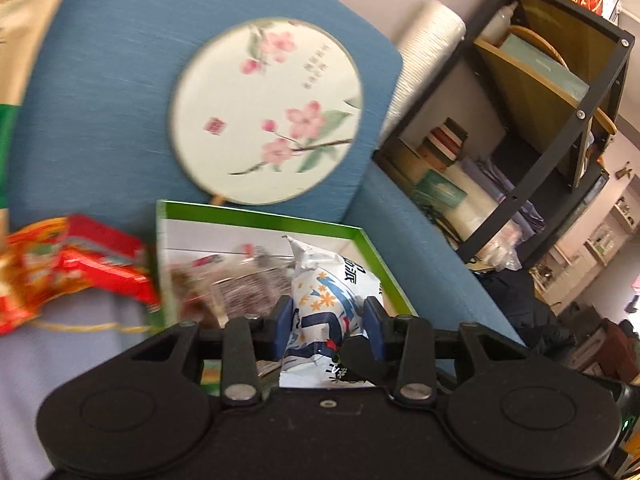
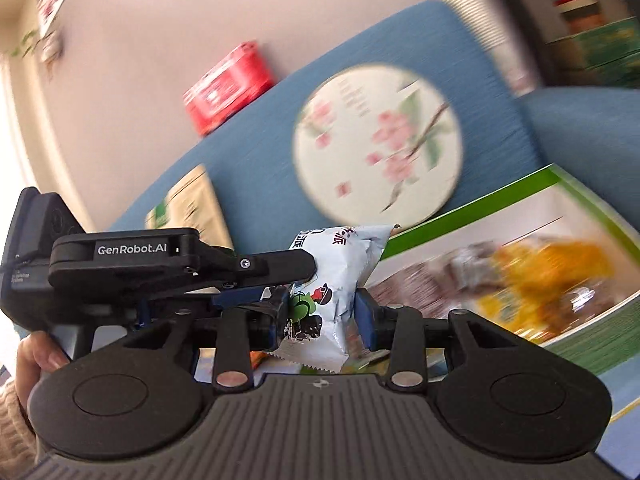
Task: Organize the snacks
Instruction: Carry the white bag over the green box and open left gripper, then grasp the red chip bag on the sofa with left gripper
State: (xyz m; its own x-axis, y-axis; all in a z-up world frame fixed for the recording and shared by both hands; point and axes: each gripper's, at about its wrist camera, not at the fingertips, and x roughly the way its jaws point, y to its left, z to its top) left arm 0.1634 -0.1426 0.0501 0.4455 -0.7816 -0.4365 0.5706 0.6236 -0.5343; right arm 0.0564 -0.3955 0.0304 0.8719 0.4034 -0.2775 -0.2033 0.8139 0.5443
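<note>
the left tool [image 1: 326, 320] is clamped on a white snack packet [image 1: 332, 280], and the right tool [image 2: 316, 320] is clamped on the same packet [image 2: 336, 280] from another side. with 2 tools on 1 thin wrapper, it could be torn or pulled free if the tools are drawn apart. the packet is held between the pads, just ahead of which a green-rimmed box [image 1: 256, 216] lies on the blue sofa [image 1: 112, 80].
</note>
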